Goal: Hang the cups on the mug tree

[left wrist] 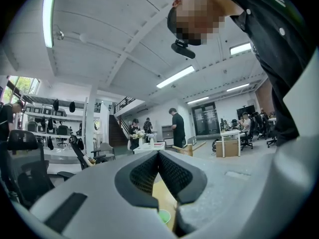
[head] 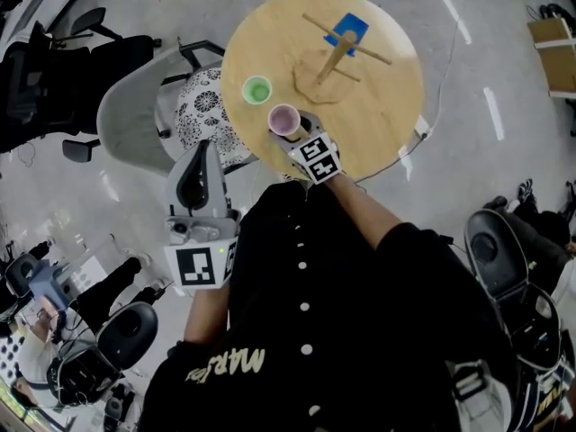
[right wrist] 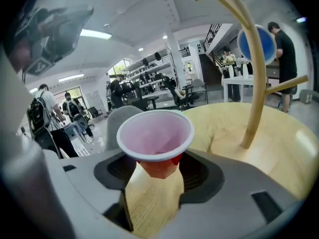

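Observation:
A pink cup with a red outside (head: 285, 120) (right wrist: 155, 133) stands near the front edge of the round wooden table (head: 378, 124). My right gripper (head: 297, 135) (right wrist: 157, 169) is shut on its lower part, a pad on each side. A green cup (head: 257, 90) (left wrist: 164, 216) stands just left of it. The wooden mug tree (head: 337, 57) (right wrist: 254, 83) rises at the table's far side with a blue cup (head: 346, 32) (right wrist: 256, 44) hanging on a peg. My left gripper (head: 200, 149) (left wrist: 158, 156) hangs off the table at the left, shut and empty.
A grey chair (head: 135, 106) with a patterned cushion (head: 202, 106) stands against the table's left edge, under my left gripper. Black office chairs (head: 504, 259) stand on the floor to the right and lower left. People stand in the room's background.

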The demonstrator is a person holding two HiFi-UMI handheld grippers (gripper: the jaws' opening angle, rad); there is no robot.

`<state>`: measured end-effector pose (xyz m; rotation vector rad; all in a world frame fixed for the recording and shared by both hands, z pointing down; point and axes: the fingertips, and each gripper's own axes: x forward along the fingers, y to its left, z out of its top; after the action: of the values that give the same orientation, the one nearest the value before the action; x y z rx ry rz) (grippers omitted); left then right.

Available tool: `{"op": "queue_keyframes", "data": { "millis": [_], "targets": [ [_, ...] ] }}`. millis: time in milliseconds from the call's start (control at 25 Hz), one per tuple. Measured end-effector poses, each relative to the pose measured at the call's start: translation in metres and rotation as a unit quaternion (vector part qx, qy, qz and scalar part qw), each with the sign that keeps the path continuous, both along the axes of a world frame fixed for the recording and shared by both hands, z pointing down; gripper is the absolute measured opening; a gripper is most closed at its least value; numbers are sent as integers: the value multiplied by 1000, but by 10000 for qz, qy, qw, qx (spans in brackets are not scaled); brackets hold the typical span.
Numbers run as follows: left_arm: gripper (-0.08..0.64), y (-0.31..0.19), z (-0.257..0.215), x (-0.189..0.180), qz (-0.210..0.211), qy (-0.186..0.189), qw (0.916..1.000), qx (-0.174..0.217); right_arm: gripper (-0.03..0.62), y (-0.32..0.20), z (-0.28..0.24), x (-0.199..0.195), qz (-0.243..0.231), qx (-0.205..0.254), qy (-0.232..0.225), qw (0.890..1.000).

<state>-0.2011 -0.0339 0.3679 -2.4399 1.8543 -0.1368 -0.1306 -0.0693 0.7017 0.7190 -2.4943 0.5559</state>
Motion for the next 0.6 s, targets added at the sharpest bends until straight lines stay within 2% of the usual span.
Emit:
{"op": "queue_keyframes", "data": {
  "millis": [240, 440, 600],
  "targets": [
    [-7, -8, -19, 36, 216, 107, 9992, 312, 272, -15, -74, 21, 164, -695, -1017, 9922],
    [-6, -11, -34, 59, 360, 116, 9980, 501, 272, -26, -109, 41, 383, -1392, -1433, 9791],
    [-6, -10, -49, 68, 439, 98, 9972, 598, 272, -32, -140, 47, 519, -1864, -1793, 9646]
  ]
}}
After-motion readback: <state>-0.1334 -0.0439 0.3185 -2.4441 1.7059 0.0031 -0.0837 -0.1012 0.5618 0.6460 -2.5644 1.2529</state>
